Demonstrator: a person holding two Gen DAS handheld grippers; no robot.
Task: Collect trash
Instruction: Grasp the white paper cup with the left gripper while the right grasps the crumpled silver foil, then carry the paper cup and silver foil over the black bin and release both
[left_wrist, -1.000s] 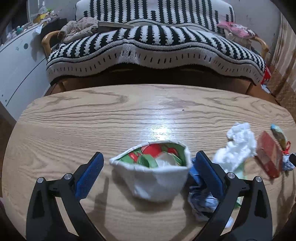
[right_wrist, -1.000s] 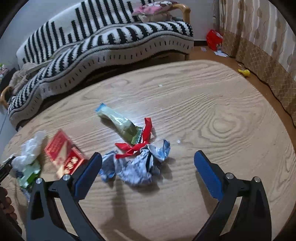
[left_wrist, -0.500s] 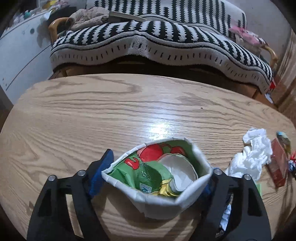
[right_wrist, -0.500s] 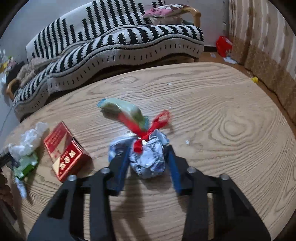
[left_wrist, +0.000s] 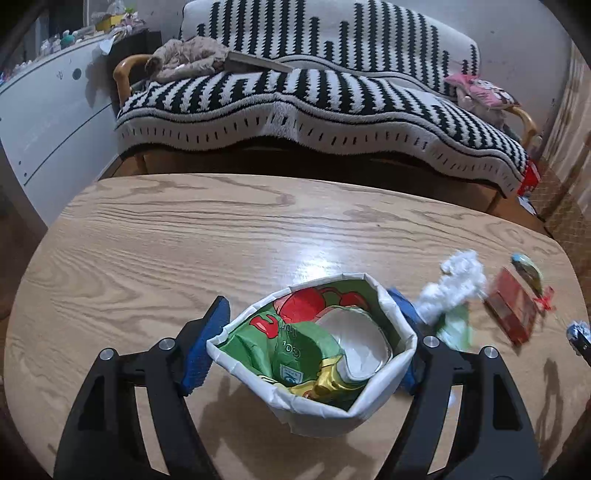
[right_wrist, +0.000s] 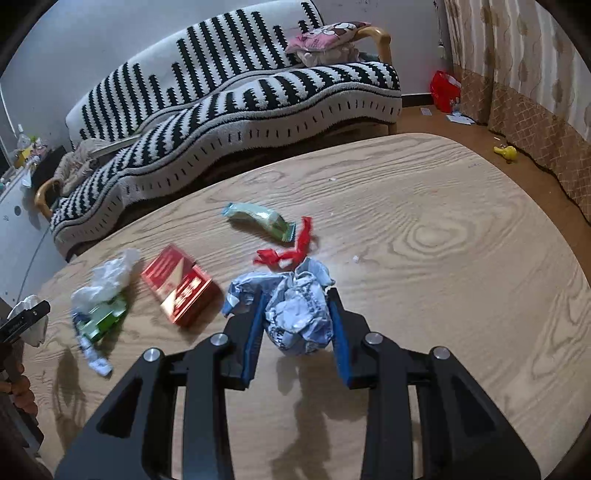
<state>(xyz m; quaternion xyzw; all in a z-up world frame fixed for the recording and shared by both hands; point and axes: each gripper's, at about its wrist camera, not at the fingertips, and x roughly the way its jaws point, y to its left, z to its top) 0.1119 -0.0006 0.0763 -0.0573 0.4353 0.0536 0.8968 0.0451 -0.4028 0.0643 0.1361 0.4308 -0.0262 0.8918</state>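
Change: both hand-held grippers closed and lifted | left hand-held gripper (left_wrist: 312, 334) hugs white trash bag (left_wrist: 321, 406) | right hand-held gripper (right_wrist: 295, 325) squeezes crumpled wrapper (right_wrist: 299, 314) off bench (right_wrist: 443, 258) | red box (right_wrist: 177, 291) at 10 o'clock | next: wrapper into bag.

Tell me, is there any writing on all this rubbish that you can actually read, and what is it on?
Nothing reads clearly.
Green and red wrapper inside the white paper bag: large letters, upside down, not legible.
Red box: gold characters, blurred.
Crumpled blue and white wrapper in the right gripper: print too creased to read.
Green packet: too blurred.
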